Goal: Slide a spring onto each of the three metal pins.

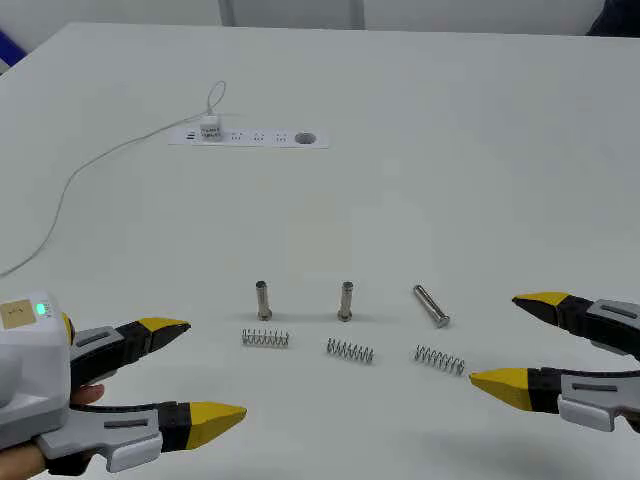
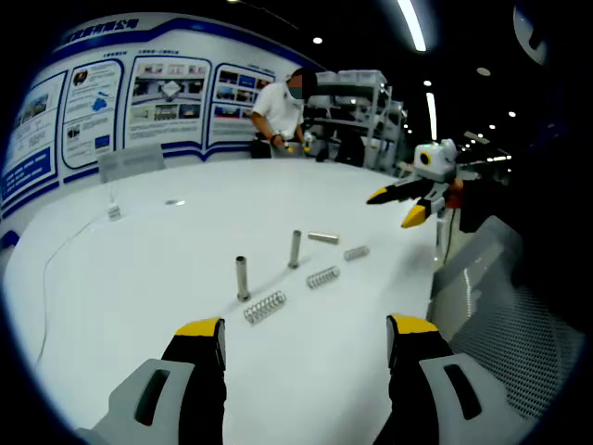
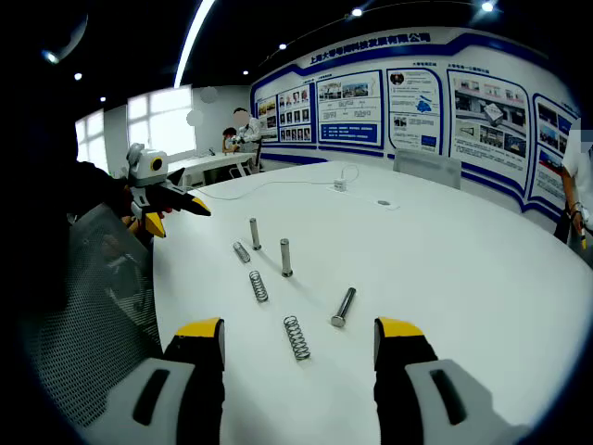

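Yellow-tipped and set wide apart, the jaws of the left gripper hold nothing; those of the right gripper are likewise spread wide and empty. Both hover just over the white table, apart from the parts.

Ahead of the left gripper's jaws, a little toward its left-hand tip in its own view, lies the left spring, and just beyond it the left pin stands upright. Further out from those jaws come the middle spring and the upright middle pin. Squarely between and ahead of the right gripper's jaws lies the right spring, and just past it the right pin lies on its side.

No spring sits on any pin, so I judge the task to be at its opening step: reaching for the first spring. The next move probably calls for closing one pair of jaws across a spring's coils lightly enough not to crush them, then lining its bore up with a pin's top. The fallen pin will likely need to be held by the other gripper or stood up first.
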### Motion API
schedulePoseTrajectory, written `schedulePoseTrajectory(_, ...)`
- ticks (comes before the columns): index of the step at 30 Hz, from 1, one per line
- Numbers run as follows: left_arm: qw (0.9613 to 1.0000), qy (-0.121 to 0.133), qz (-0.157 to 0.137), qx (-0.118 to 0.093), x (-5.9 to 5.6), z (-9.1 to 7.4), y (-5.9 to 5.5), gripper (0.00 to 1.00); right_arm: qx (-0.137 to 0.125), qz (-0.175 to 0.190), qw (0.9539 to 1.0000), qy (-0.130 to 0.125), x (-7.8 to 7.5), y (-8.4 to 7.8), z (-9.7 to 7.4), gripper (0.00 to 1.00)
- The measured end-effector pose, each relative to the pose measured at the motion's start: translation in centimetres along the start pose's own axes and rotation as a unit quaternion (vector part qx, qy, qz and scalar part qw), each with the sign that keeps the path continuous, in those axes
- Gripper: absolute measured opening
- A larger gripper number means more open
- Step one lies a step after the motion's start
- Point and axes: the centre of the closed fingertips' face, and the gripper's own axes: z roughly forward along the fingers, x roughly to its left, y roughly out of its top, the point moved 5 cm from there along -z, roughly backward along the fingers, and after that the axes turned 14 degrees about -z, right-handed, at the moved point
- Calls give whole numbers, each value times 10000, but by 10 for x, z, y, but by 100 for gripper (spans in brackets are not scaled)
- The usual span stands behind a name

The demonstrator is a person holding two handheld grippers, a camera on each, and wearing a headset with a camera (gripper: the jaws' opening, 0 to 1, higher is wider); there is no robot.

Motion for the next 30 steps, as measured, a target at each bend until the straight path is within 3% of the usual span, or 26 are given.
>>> schedulePoseTrajectory(22, 9999, -13, 34, 114, -1, 2, -3, 71, 153, 148, 9998, -30, 2, -2, -1, 61)
schedulePoseTrajectory(30, 9999, 18, 25, 98, 0, 1, -3, 70, 342, 180, 9992, -65, -7, 2, 5, 53)
